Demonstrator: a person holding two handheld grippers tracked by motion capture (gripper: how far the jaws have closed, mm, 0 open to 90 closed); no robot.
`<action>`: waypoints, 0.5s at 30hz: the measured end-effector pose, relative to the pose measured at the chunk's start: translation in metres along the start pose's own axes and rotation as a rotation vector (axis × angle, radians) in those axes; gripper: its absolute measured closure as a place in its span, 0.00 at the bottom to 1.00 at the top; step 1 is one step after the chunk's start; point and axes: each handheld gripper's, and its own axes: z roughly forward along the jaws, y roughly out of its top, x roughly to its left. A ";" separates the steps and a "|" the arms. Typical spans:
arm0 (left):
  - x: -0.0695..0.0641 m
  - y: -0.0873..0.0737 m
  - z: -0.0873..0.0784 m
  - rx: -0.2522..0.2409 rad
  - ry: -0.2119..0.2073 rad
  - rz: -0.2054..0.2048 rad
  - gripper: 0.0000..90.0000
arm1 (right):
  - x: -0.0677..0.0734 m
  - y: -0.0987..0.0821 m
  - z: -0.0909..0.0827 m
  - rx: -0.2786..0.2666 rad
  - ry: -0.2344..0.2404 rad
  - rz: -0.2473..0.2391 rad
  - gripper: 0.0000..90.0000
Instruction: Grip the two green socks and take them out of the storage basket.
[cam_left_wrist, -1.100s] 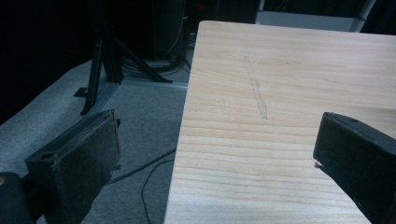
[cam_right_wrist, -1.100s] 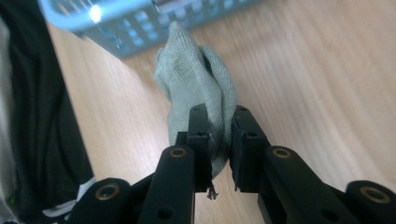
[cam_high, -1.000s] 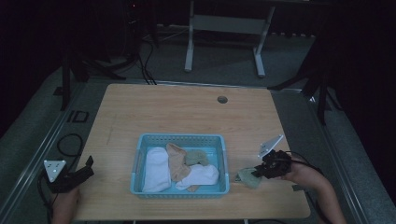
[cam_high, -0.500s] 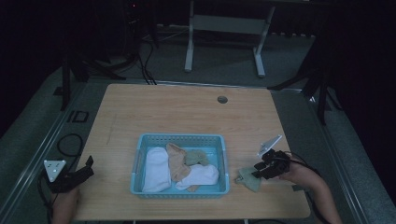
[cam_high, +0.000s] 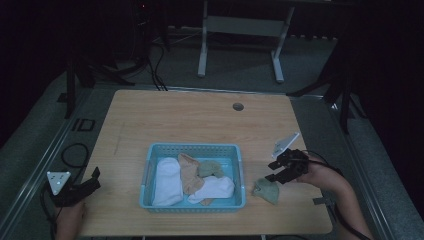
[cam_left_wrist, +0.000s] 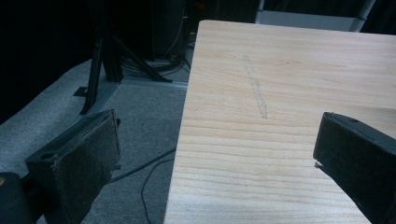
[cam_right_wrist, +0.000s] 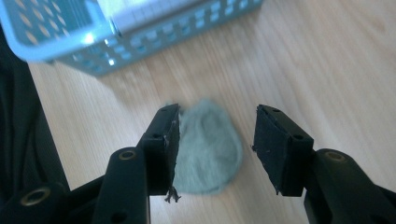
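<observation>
No readable txt, labels, brand marks or nos. anywhere I can see, on any cam. Pics are dim and nothing legible turns up.

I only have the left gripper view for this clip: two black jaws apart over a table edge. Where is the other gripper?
Observer: The right gripper is near the table's right front, beside a blue basket.
Operator: Holding anything?
Observer: No. Its jaws are open over a green sock lying on the wood.
Operator: Is the basket empty?
Observer: No, the high view shows a white sock and other pieces inside.
</observation>
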 end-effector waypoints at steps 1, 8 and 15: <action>0.000 0.000 0.000 0.000 0.000 0.000 0.01 | 0.001 0.005 -0.001 -0.002 0.001 -0.013 0.56; 0.000 0.000 0.000 0.001 -0.002 0.001 0.01 | 0.010 0.034 -0.002 -0.013 0.009 -0.076 0.56; 0.000 0.000 0.000 0.001 -0.004 0.000 0.01 | 0.017 0.063 0.005 -0.012 0.025 -0.147 0.56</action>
